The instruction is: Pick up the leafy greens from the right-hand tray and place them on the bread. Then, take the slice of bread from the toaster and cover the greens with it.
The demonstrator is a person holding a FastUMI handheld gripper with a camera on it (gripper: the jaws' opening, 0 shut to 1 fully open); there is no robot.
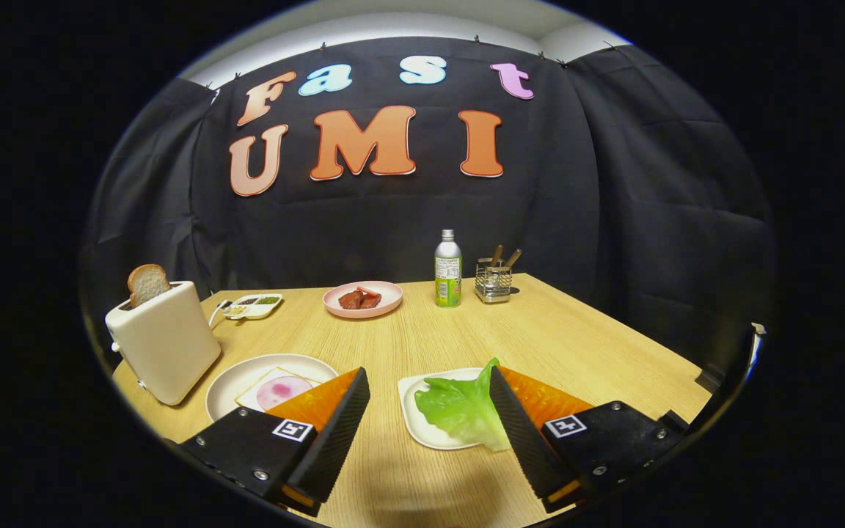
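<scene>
Hand-held gripper (430,400): fingers spread wide apart, holding nothing, hovering low over the bench (576,337).
Step in hand: first one, reaching for the lettuce; judged barely begun, nothing yet moved.
Lettuce (459,407): one leaf, lying on the small white tray (411,411) just ahead of the fingers, partly behind the right finger, toward the right of the gap between them.
Next move calls for: shifting a little right and down so the leaf sits between both fingers, then closing gently; thin, floppy leaf, likely to slip or tear under a hard pinch.
Round plate (235,381): one, to the left of the tray, partly behind the left finger.
Bread on plate (276,389): one flat slice with a pink round of ham on top; the target for the lettuce.
Toaster (164,341): one, pale, just left of the round plate, near the bench edge.
Bread in toaster (147,284): one slice, standing upright out of the slot, untouched; wanted for the second step.
Divided dish (252,306): one, beyond the toaster, with small portions in its compartments; contents too small to tell.
Pink plate (362,300): one, mid-bench at the back, carrying reddish pieces of meat, number unclear.
Bottle (448,270): one, upright, right of the pink plate.
Wire holder (494,283): one, just right of the bottle, with two brown handles sticking up.
</scene>
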